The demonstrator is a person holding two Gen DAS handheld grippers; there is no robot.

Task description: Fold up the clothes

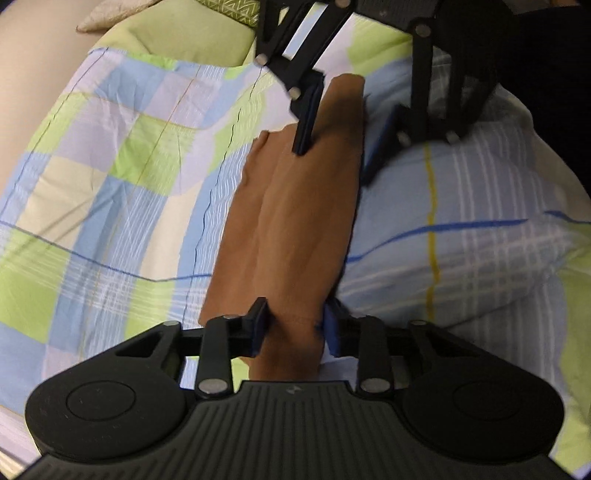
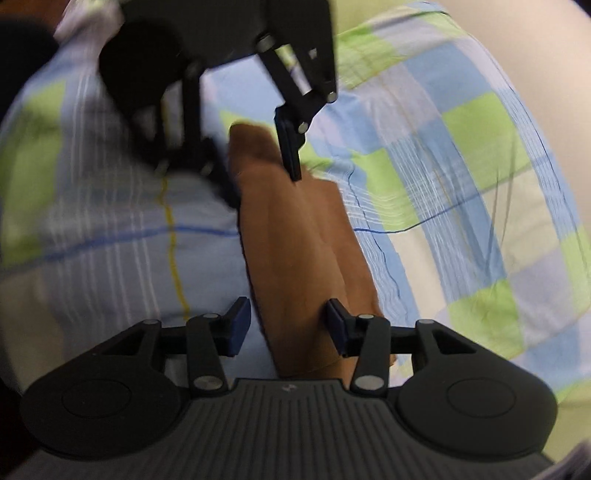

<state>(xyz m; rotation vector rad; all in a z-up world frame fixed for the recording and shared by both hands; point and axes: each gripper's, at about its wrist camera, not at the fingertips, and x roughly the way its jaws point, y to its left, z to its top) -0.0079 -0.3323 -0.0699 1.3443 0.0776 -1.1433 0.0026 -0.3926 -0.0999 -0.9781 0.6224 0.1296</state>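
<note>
A long, narrow brown garment (image 1: 295, 229) lies folded lengthwise on a checked bedspread; it also shows in the right wrist view (image 2: 299, 251). My left gripper (image 1: 295, 326) is open, its jaws straddling the near end of the garment. My right gripper (image 2: 286, 325) is open, its jaws straddling the opposite end. Each gripper shows at the top of the other's view: the right one in the left wrist view (image 1: 336, 151), the left one in the right wrist view (image 2: 266, 184). Neither pair of jaws has closed on the cloth.
The bedspread (image 1: 129, 166) in blue, green and lilac checks covers the bed, also seen in the right wrist view (image 2: 461, 184). A green pillow (image 1: 192, 33) lies at the far edge. A beige wall (image 1: 33, 74) borders the bed.
</note>
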